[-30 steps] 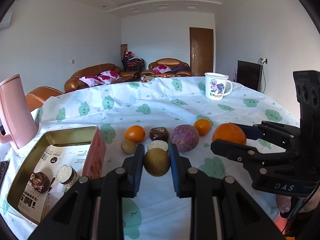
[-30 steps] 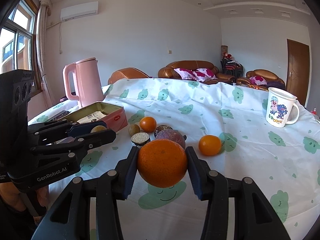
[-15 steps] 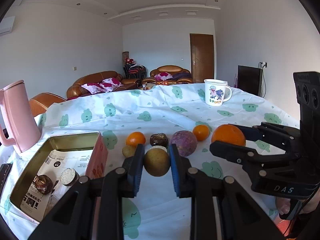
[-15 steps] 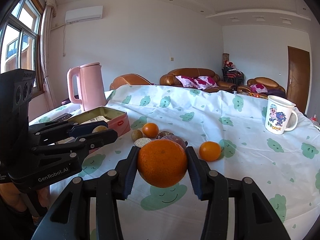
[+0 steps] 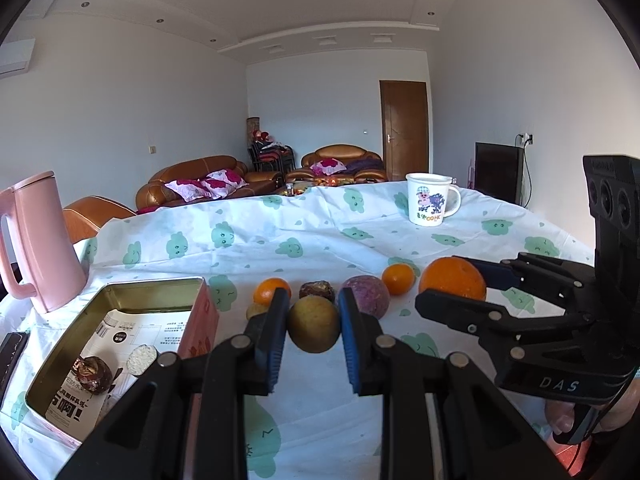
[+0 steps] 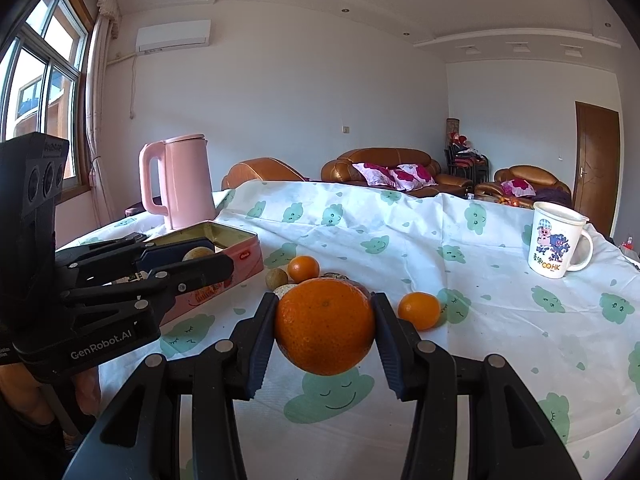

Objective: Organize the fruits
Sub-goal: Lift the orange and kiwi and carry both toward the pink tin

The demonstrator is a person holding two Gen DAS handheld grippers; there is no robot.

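Note:
My left gripper [image 5: 314, 314] is shut on a round brown-yellow fruit [image 5: 314, 324], held above the tablecloth right of the open pink tin [image 5: 152, 285]. My right gripper [image 6: 325, 312] is shut on a large orange [image 6: 325, 326], also held above the table; it shows in the left wrist view [image 5: 452, 280]. On the cloth lie a small orange [image 5: 269, 290], a dark brown fruit [image 5: 317, 290], a purple fruit [image 5: 367, 294], another small orange [image 5: 398, 279] and a small brown fruit [image 6: 277, 279]. The tin holds a dark fruit [image 5: 94, 375] and a white-topped one [image 5: 141, 359].
A pink kettle [image 5: 38, 240] stands behind the tin at the left. A printed white mug [image 5: 430, 204] stands at the far right of the table. A dark flat object [image 5: 10, 356] lies at the left edge. Sofas stand beyond the table.
Both grippers have tilted up and risen a little with their fruits; more ceiling shows and the table sits lower in both views. Both grips are unchanged.

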